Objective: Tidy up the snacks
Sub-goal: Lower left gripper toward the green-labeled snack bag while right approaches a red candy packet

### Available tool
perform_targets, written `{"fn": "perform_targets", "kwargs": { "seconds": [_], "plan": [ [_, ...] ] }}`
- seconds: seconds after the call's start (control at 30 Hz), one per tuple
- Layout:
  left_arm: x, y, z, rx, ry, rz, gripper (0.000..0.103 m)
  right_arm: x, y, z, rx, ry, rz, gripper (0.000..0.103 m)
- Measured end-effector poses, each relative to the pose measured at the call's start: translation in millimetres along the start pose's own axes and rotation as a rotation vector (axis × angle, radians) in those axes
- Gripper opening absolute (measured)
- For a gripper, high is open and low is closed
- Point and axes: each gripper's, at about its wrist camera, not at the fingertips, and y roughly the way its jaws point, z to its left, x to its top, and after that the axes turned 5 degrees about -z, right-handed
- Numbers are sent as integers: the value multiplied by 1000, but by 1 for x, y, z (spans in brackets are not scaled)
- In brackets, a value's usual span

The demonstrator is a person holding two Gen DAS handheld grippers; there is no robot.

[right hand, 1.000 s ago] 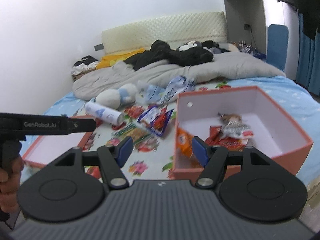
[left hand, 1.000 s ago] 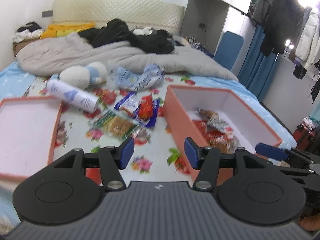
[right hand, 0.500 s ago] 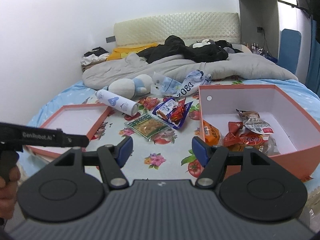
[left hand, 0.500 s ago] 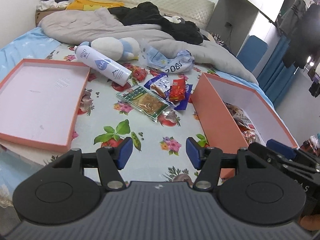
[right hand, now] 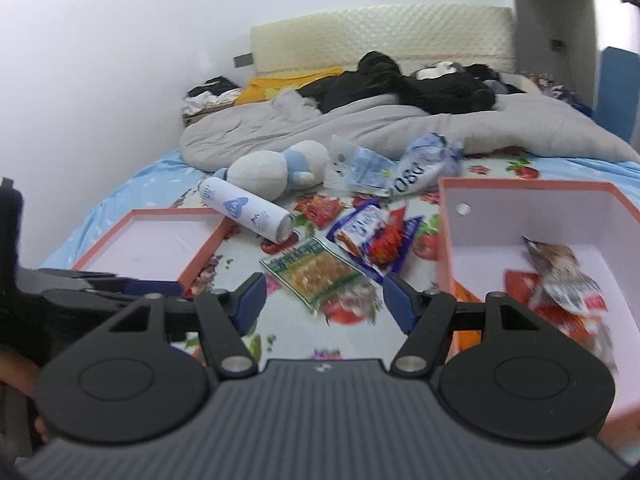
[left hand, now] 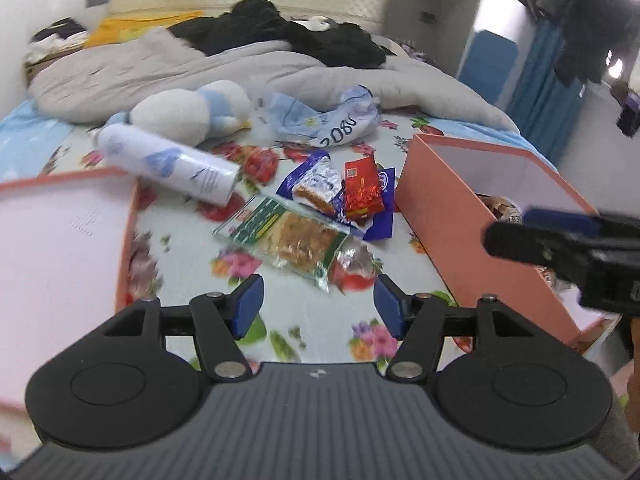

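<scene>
Your left gripper [left hand: 316, 300] hangs over the flowered bed sheet [left hand: 288, 320], its fingers apart with nothing between them; they have just been widening. Your right gripper [right hand: 324, 300] is likewise spread and empty, its right finger in front of the near left corner of the box [right hand: 448, 216].

The loose snacks lie on the sheet between the lid [left hand: 60, 240] on the left and the box on the right. Nearest your left gripper is a clear green-edged pack [left hand: 288, 236] of brownish pieces; its print is too blurred to read. Just beyond it a red packet [left hand: 362, 188] and a clear-wrapped cake [left hand: 316, 188] rest on a blue wrapper [left hand: 380, 216].

A white can [right hand: 244, 210] with a blue heart lies on its side, its end touching the lid's far corner; its small lettering is unreadable. Behind it sit a plush toy [right hand: 272, 168] and a crumpled bag [right hand: 420, 168] printed "080".

Inside the box, several red and orange packets [right hand: 560, 300] lie on the white floor, blurred.
</scene>
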Motion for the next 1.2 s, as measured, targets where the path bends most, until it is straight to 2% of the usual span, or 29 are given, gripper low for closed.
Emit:
{"fn": "perform_targets", "kwargs": {
  "seconds": [0.1,0.2,0.3,0.37,0.57,0.67,0.73,0.9,1.07,1.2],
  "plan": [
    [9,27,4,-7,39,28,67,14,27,-2,-31,-69,-7,66],
    [14,61,5,-60,69,87,67,29,58,-7,10,-74,28,66],
    [14,95,3,-86,132,97,68,40,101,-16,13,-78,127,66],
    [14,116,6,-85,161,99,70,42,127,-21,-25,-85,205,66],
    [17,165,25,-53,187,111,76,45,181,-29,-27,-88,323,66],
    [20,176,36,-88,165,101,76,41,205,-32,-88,-119,391,66],
    [21,182,37,-107,179,96,76,37,217,-31,-96,-132,416,63],
    [16,196,33,-179,201,118,76,34,238,-28,-152,-182,419,63],
    [6,201,27,-172,242,136,75,28,254,-32,-240,-220,438,63],
    [5,203,27,-161,250,135,75,23,263,-34,-264,-250,442,63]
  ]
}}
